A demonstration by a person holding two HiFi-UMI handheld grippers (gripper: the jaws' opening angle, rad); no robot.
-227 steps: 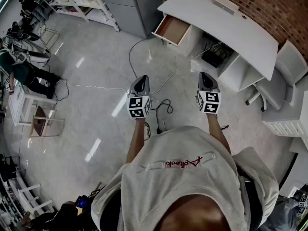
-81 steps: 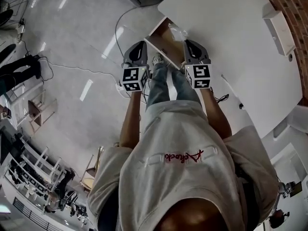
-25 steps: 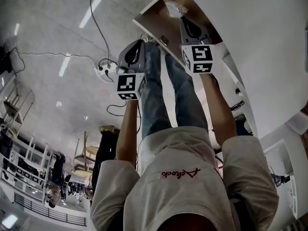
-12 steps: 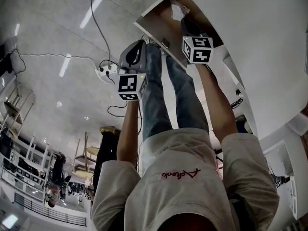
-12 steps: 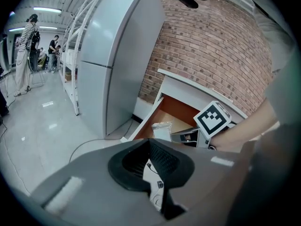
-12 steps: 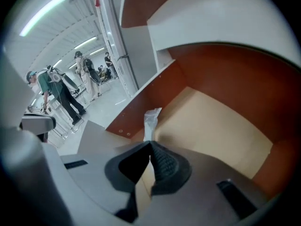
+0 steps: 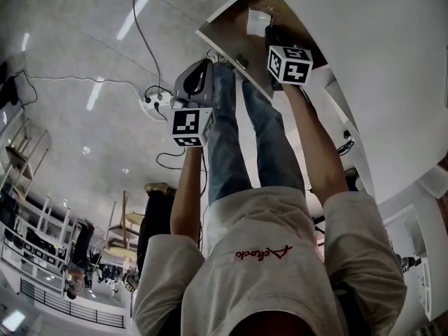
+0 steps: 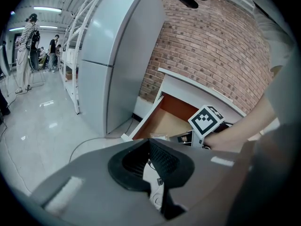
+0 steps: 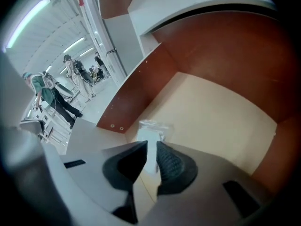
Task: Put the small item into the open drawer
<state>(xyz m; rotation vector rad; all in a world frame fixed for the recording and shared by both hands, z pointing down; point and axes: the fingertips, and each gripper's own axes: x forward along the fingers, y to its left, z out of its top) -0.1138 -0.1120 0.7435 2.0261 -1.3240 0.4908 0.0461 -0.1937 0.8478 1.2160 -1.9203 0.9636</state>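
The small item is a clear plastic bag [image 7: 257, 21] with a white patch, low inside the open wooden drawer [image 7: 231, 44] at the top of the head view. My right gripper [image 7: 270, 31] reaches into the drawer just behind it. In the right gripper view the bag [image 9: 151, 134] sits in the narrow gap between the jaws, its crinkled end sticking out over the drawer floor [image 9: 211, 121]; the right gripper [image 9: 151, 146] is shut on it. My left gripper [image 7: 201, 64] hangs outside the drawer front, shut and holding nothing [image 8: 149, 143]. From it I see the drawer [image 8: 162, 121].
The white desk top [image 7: 378, 61] overhangs the drawer on the right. A power strip with cables [image 7: 152, 103] lies on the floor to the left. A tall grey cabinet [image 8: 108, 55] stands left of the drawer, with a brick wall [image 8: 211, 46] behind it. People stand far off.
My right gripper has pushed deeper into the drawer and tipped downward, bringing the bag lower toward the drawer floor. The left gripper has hardly moved.
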